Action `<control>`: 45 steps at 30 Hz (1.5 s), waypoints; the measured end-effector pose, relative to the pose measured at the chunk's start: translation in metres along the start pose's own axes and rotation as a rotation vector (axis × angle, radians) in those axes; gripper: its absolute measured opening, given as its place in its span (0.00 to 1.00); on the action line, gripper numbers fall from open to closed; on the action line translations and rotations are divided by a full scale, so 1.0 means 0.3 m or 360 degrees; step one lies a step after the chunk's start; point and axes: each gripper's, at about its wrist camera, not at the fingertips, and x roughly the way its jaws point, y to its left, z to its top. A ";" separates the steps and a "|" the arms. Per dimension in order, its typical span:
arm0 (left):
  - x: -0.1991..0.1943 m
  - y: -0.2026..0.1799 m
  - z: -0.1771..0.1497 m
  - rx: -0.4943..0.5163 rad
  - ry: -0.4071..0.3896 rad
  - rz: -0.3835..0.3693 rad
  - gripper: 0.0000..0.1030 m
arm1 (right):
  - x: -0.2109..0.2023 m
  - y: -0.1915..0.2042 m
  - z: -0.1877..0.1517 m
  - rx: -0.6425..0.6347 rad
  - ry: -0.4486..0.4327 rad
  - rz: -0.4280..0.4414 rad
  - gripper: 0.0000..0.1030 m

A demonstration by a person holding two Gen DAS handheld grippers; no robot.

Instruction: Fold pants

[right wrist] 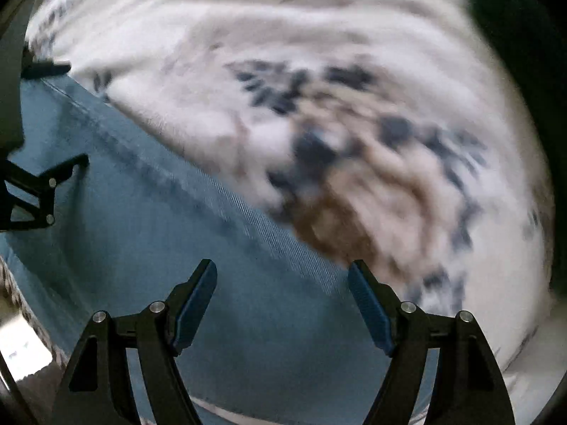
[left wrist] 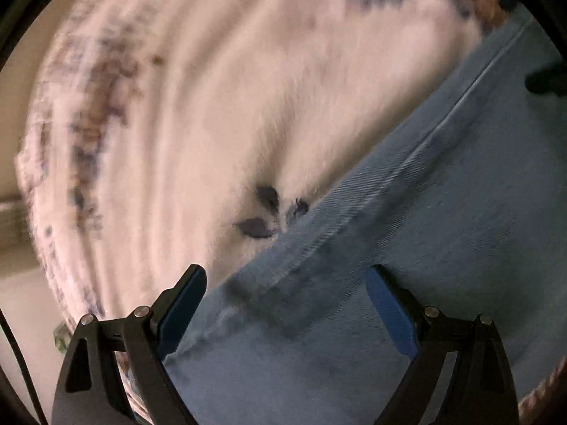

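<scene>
Blue denim pants (left wrist: 443, 230) lie flat on a white bedspread with dark floral print (left wrist: 212, 88). A long side seam runs diagonally across them. My left gripper (left wrist: 285, 276) is open and empty, just above the pants near their edge. In the right wrist view the pants (right wrist: 159, 230) fill the lower left. My right gripper (right wrist: 281, 271) is open and empty over the pants' edge where they meet the bedspread (right wrist: 354, 53). The left gripper's black fingers (right wrist: 42, 184) show at the left edge of that view. Both views are motion-blurred.
The bedspread's brown and navy flower patch (right wrist: 354, 184) lies right of the pants. The bed's edge and a pale floor (left wrist: 17, 283) show at the left of the left wrist view. A dark shape (right wrist: 514, 35) sits at the upper right.
</scene>
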 end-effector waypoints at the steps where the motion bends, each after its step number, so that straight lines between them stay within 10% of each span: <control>1: 0.019 0.014 0.011 0.0009 0.0019 -0.0059 0.91 | 0.021 0.017 0.045 -0.0032 0.0053 0.0003 0.77; 7: 0.080 0.073 0.042 0.0037 0.0052 -0.0304 0.88 | 0.085 0.082 0.154 -0.0216 0.0236 -0.0047 0.76; 14: 0.017 0.082 -0.008 -0.0002 -0.0070 -0.0358 0.22 | 0.025 0.104 0.200 -0.0130 0.0109 0.0086 0.12; 17: -0.019 0.107 -0.031 -0.0059 -0.0131 -0.0343 0.13 | -0.021 0.130 0.132 -0.0072 0.0011 0.0065 0.08; 25: -0.239 0.109 -0.182 -0.0316 -0.0362 -0.0330 0.09 | -0.289 0.171 -0.201 0.0078 -0.0308 0.0072 0.06; 31: -0.459 -0.150 -0.417 -0.0681 -0.0464 -0.0353 0.09 | -0.466 0.311 -0.531 0.0214 -0.0512 0.0074 0.05; 37: -0.467 -0.442 -0.715 -0.1026 -0.0300 -0.0441 0.09 | -0.319 0.673 -0.624 0.0295 -0.0477 0.0130 0.05; 45: -0.205 -0.683 -0.851 -0.1176 -0.0025 -0.0556 0.09 | 0.040 0.890 -0.802 0.0366 -0.0219 0.0197 0.05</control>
